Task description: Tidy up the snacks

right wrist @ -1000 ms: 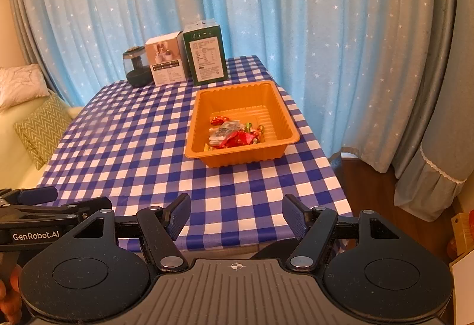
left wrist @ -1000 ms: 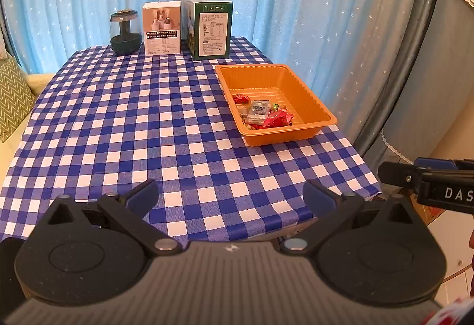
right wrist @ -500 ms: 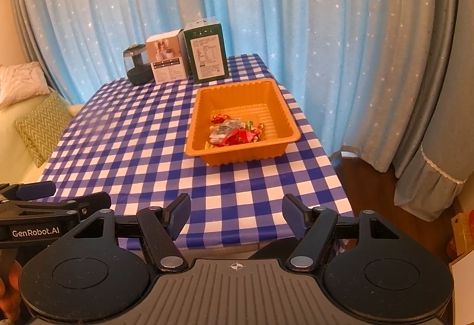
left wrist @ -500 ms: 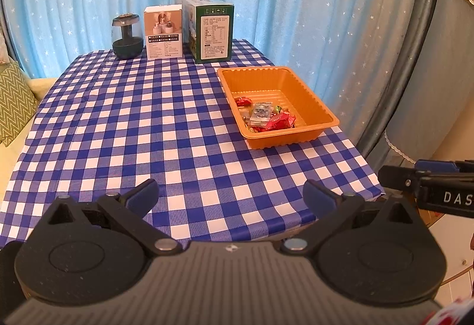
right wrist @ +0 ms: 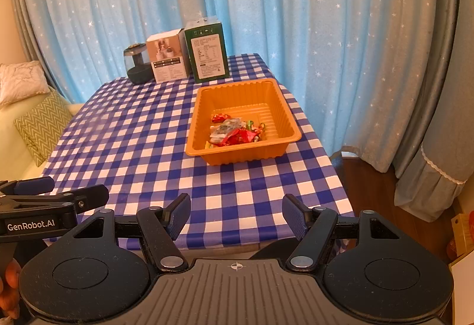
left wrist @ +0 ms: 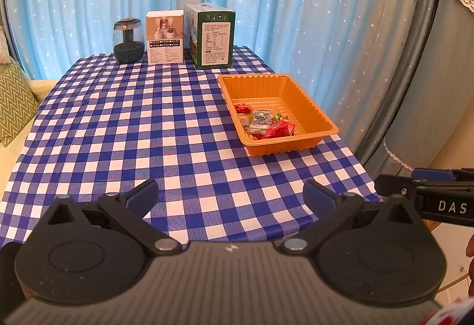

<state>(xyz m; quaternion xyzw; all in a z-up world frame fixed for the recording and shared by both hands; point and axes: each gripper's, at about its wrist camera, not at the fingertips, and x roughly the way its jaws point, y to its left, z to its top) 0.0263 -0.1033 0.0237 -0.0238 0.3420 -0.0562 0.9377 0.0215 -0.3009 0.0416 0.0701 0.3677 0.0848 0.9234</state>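
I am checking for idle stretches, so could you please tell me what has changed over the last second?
Nothing visibly changed: both tools stay open and empty short of the table edge, and the wrapped snacks remain in the orange plastic tray on the blue checked tablecloth.

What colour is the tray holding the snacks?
Orange; the tray shows best in the right wrist view.
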